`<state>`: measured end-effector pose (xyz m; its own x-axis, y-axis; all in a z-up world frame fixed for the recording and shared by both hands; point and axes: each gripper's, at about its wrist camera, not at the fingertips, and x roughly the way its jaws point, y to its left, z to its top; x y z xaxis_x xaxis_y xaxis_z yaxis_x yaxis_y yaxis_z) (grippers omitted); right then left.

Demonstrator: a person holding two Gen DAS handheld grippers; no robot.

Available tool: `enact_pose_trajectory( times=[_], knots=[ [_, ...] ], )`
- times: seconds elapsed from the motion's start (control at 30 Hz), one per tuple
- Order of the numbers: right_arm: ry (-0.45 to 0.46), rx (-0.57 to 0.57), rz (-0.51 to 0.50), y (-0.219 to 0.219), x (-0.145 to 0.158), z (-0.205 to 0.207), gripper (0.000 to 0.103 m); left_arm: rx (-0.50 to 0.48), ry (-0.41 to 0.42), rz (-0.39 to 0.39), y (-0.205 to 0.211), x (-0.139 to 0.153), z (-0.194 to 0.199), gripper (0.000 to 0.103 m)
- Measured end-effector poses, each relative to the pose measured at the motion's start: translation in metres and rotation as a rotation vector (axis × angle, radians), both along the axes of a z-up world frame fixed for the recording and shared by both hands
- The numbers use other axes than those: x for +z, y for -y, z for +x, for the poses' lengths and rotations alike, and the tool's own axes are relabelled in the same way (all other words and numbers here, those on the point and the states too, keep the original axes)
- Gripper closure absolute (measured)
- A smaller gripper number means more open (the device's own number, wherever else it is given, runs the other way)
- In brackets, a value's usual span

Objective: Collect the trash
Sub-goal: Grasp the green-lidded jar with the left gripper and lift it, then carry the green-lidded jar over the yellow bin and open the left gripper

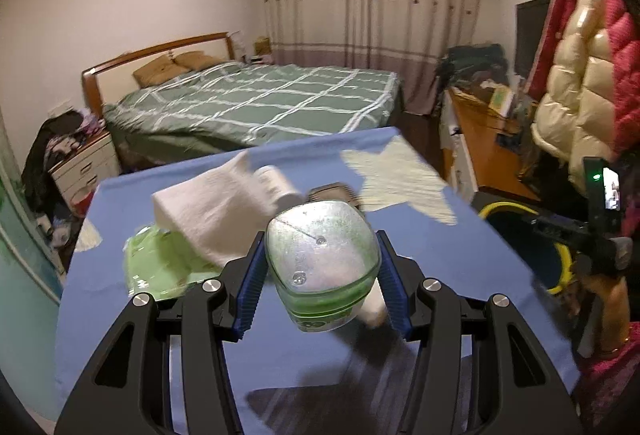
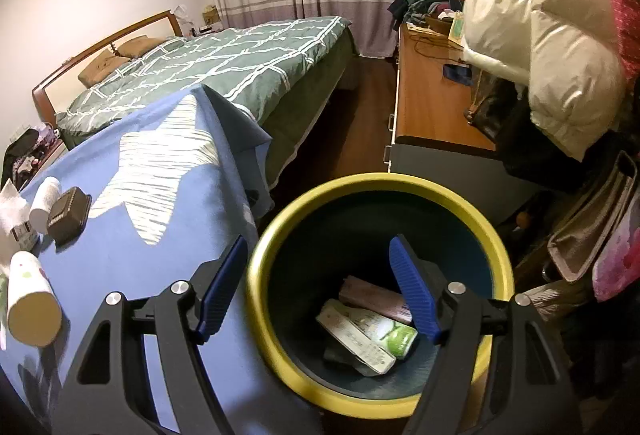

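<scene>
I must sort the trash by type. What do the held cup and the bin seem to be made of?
Cup: probably clear green plastic with a dull silvery foil lid, gripped by the left gripper. Bin: likely smooth matte plastic, yellow rim, dark inside.

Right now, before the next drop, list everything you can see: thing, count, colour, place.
plastic cup: 1, clear green with foil lid, between the left gripper's pads
bin: 1, yellow rim, dark inside, beside the table
trash in bin: several packets, white, green and pink, at the bottom
tablecloth: 1, blue with pale star, over the table
paper towel: 1, white, on the table
green wrapper: 1, under the towel
white bottle: 1, lying on the table
dark box: 1, brown-black, by a small white roll
bed: 1, green check cover
puffer jackets: cream and red, hanging at right
left gripper: black, blue pads, shut on the cup
right gripper: open over the bin
</scene>
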<state>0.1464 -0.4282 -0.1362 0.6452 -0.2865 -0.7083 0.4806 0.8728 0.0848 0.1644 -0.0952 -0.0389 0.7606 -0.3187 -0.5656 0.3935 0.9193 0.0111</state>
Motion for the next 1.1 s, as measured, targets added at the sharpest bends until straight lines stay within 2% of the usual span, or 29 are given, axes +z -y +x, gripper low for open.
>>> enact_pose_trajectory(
  times=[0.23,0.43,0.73,1.1],
  knots=[
    [0.003,-0.016,0.007,0.023,0.002,-0.029,0.034,-0.124,-0.001,-0.003,0.062,0.008,-0.015,0.051],
    [0.011,-0.028,0.011,0.043,0.006,-0.060,0.034,-0.243,-0.043,-0.004,0.130,0.004,-0.016,0.051],
    [-0.004,-0.063,-0.006,0.064,0.001,-0.093,0.033,-0.374,-0.132,0.055,0.242,-0.033,0.004,0.051],
    [-0.024,-0.106,0.031,0.091,-0.016,-0.113,0.033,-0.456,-0.238,0.107,0.341,-0.075,0.022,0.051]
  ],
)
